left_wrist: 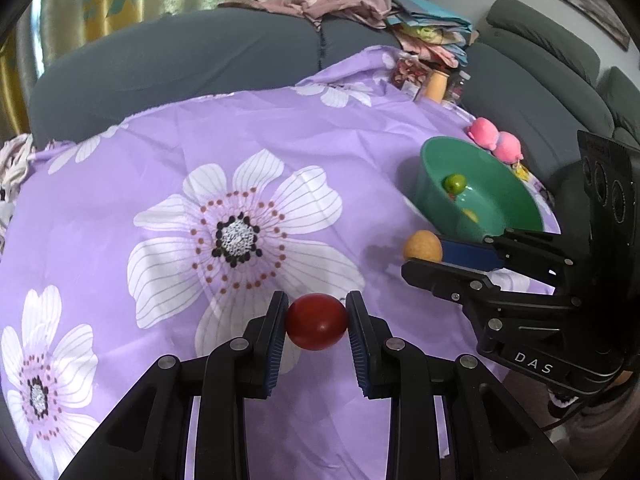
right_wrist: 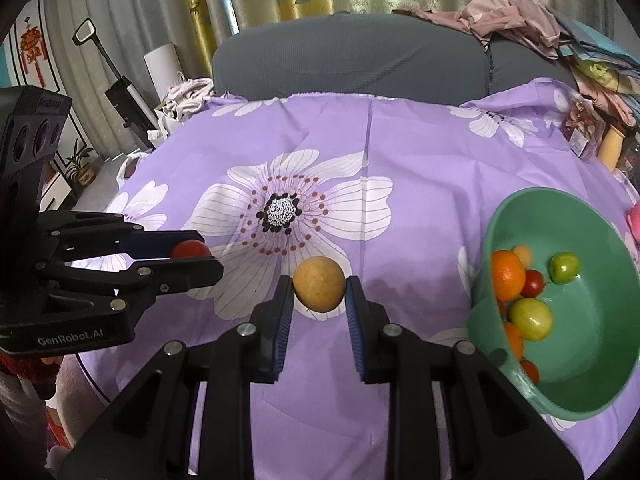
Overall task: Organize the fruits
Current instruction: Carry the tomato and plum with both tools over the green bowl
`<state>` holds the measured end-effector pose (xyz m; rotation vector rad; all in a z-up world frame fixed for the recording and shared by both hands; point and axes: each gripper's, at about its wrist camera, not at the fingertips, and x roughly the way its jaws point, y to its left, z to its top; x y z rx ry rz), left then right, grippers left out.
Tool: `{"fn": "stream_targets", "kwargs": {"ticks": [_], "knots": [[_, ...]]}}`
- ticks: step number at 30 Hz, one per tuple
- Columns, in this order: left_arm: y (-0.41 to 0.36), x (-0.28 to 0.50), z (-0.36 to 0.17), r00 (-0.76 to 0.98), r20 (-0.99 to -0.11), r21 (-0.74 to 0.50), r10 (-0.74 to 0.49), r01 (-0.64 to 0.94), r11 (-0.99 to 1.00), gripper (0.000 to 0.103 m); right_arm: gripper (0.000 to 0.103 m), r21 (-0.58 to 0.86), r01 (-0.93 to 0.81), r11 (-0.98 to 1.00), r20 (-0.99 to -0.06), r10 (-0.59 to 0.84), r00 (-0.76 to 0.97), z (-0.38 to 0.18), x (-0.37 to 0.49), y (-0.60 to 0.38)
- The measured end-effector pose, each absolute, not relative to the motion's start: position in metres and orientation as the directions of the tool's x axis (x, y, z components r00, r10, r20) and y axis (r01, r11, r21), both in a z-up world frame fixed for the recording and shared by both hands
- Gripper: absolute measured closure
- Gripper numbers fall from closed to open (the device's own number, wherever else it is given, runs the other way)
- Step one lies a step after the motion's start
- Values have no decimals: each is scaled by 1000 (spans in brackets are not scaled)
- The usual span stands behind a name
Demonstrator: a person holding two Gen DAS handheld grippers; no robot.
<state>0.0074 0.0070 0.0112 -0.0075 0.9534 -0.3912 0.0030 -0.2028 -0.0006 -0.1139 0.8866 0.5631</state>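
Both grippers are carrying fruit: the left gripper (left_wrist: 317,322) pinches a round dark-red fruit (left_wrist: 316,321) at lower centre, and the right gripper (right_wrist: 319,290) pinches a tan speckled round fruit (right_wrist: 319,283). Next, each likely must swing over the green plastic bowl (right_wrist: 600,240) at right and release.

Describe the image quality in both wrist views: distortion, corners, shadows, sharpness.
Left wrist view: strong fisheye bending, black corners; the red fruit in the left gripper is sharp, and soft shadows fall on the purple cloth. Right wrist view: same curved edges and dark corners; the tan fruit in the right gripper is crisp, the green bowl stretched near the rim.
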Motion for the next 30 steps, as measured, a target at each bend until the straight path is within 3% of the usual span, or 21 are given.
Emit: {"fn": "stream_targets", "kwargs": {"ticks": [30], "knots": [[-62, 13, 41, 509, -786, -113, -350, 439, 891, 73, 76, 180, -413, 893, -690, 414, 594, 20, -4, -274]]}}
